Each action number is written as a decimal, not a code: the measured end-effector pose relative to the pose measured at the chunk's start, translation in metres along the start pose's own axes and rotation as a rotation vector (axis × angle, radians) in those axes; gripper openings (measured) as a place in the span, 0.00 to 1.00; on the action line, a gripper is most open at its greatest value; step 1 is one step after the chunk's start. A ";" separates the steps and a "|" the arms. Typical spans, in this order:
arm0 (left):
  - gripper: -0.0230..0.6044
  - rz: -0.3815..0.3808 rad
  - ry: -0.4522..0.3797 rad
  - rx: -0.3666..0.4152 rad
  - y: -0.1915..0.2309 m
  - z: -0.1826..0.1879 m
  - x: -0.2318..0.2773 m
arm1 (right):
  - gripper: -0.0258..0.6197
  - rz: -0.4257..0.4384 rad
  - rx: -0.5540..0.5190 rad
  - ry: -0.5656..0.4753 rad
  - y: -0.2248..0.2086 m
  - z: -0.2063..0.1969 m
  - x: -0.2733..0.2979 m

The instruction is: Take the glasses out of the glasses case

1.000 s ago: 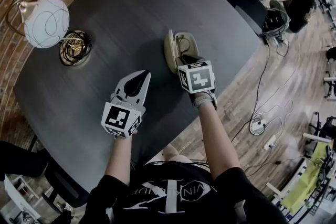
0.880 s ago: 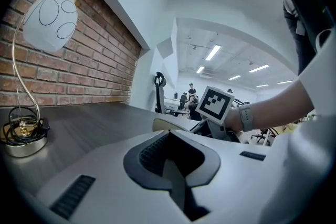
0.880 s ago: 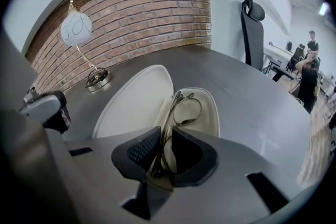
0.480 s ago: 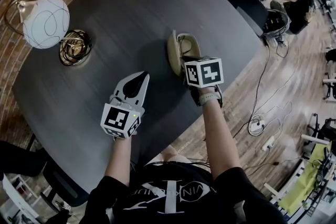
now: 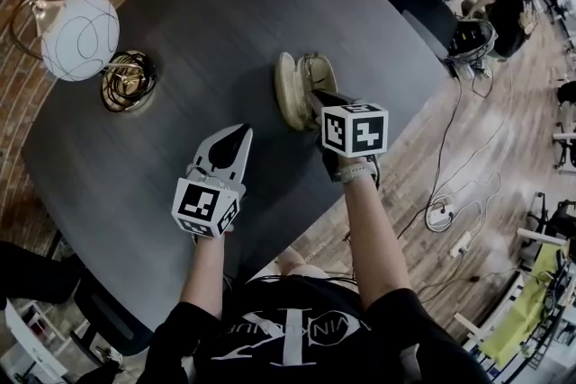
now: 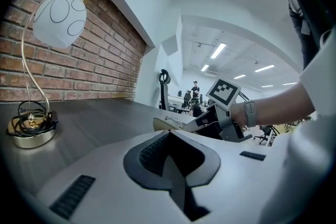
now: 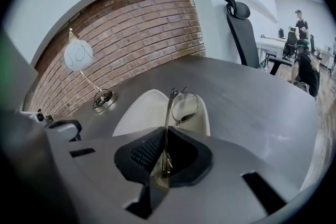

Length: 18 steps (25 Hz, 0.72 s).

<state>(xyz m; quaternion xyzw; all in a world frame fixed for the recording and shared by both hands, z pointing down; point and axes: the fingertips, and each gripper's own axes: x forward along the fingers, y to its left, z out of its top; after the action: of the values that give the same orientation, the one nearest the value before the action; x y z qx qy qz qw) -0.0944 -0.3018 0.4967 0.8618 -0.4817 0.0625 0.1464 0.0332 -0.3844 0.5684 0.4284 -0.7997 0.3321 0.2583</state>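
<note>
Clamping the glasses [image 7: 180,107], right tongs [image 7: 161,164] farther back from case [image 7: 137,113] than before.

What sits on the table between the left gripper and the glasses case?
Nothing. The head view shows only bare dark table between the left gripper and the open glasses case.

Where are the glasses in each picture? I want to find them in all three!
Head view: the glasses are near the middle, at the open case.
Left gripper view: small, just right of the middle, low down.
Right gripper view: big, in the middle, pinched in the right tool.
Shared landmark: the round white lamp, top left in the head view and the left gripper view, smaller at the left in the right gripper view.
</note>
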 end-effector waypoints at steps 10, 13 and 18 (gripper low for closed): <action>0.06 0.042 -0.001 0.007 -0.002 0.001 -0.020 | 0.10 0.077 0.013 -0.048 0.026 0.006 -0.010; 0.06 0.053 -0.002 0.010 -0.002 0.000 -0.027 | 0.10 0.114 0.034 -0.069 0.033 0.005 -0.014; 0.06 0.078 -0.003 0.020 -0.002 0.001 -0.037 | 0.10 0.136 0.032 -0.108 0.040 0.008 -0.027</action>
<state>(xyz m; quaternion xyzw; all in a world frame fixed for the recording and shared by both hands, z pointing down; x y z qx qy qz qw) -0.1121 -0.2707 0.4860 0.8439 -0.5144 0.0714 0.1346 0.0111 -0.3601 0.5321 0.3946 -0.8341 0.3382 0.1848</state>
